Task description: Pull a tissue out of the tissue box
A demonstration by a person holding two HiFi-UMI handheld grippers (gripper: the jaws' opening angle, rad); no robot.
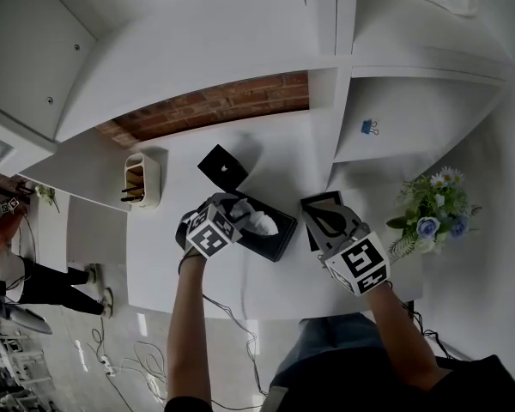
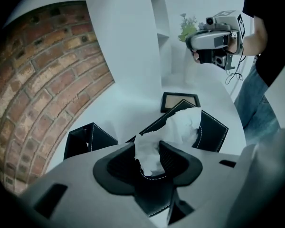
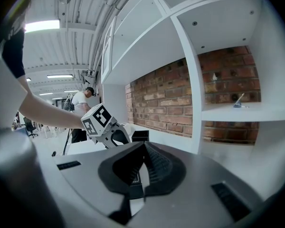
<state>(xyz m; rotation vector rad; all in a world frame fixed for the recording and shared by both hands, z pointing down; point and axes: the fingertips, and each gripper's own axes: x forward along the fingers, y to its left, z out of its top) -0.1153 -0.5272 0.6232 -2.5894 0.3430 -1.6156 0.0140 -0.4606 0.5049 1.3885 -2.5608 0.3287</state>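
The tissue box (image 2: 213,129) is black with white stitching, its tissue (image 2: 180,123) white. The table (image 1: 163,269) is white, the wall (image 2: 42,80) red-brown brick (pale mortar lines between). Flowers (image 1: 433,209) show blue and white among green leaves.

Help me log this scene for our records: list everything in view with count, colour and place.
tissue box: one, black, table centre
tissue: one, white, sticking out of the box
small box: one, black, behind the tissue box
picture frame: one, black, beside the tissue box
holder: one, cream, table's left end
flowers: one bunch, blue and white, far right
binder clip: one, blue, on a shelf
table: one, white, under it all
left gripper: one, grey, fingers apart around the tissue
right gripper: one, grey, fingers together, empty
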